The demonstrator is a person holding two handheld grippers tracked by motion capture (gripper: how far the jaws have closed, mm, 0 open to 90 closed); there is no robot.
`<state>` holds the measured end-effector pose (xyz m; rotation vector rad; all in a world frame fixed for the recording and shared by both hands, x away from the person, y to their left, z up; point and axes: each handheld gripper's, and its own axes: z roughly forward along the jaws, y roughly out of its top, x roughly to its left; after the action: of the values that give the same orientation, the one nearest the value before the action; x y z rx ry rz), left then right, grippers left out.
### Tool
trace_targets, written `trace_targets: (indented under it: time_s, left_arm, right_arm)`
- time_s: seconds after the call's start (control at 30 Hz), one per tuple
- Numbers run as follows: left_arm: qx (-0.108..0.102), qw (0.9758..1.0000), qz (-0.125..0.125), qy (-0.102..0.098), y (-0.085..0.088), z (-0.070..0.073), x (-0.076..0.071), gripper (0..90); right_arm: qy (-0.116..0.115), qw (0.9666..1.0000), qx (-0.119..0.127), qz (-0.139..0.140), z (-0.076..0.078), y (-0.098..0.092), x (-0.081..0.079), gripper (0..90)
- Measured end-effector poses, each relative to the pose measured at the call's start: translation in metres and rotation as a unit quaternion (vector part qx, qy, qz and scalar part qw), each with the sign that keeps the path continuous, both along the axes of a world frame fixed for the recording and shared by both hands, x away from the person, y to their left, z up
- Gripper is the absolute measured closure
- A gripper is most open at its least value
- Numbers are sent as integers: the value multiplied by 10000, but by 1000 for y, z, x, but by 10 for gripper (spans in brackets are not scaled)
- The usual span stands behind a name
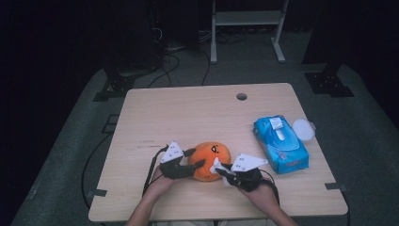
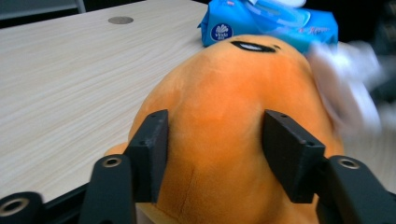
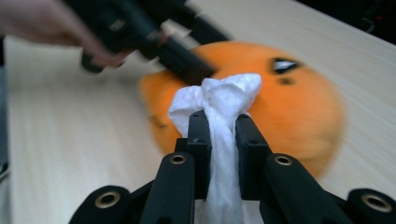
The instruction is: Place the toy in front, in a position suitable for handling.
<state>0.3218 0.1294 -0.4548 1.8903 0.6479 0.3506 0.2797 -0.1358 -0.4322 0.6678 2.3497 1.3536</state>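
Right gripper (image 3: 219, 140), black two-jaw, pinching a crumpled white tissue wipe (image 3: 219, 100) between its pads, the bunched end touching a round orange plush toy (image 3: 299, 112) with a black eye mark. Beyond, the blurred left gripper (image 3: 154, 37) rests against the toy on the pale wooden table (image 3: 70, 140).

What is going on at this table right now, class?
A person is cleaning an orange plush toy on a wooden table. The left gripper clamps the toy from one side to steady it. The right gripper is shut on a bunched white wipe and holds it against the toy. A blue pack of wipes lies nearby.
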Motion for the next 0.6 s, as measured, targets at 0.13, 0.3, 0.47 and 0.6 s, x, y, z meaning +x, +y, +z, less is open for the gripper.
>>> trace_targets:
  time_s: [0.13,0.3,0.47,0.6]
  left_arm:
    - [-19,10000,-61,-16,-1,-3,0,445]
    - [102,9998,-156,-68,-3,-2,-2,452]
    - [107,9996,-262,-63,-3,-1,-4,474]
    - [119,9992,-372,-115,-10,0,-8,483]
  right_arm:
    - [110,9984,252,-495,0,-23,17,782]
    - [140,9983,211,-528,-4,-21,13,783]
    - [-63,9993,104,-367,5,-14,8,782]
    - [201,9971,186,-704,-5,-31,19,782]
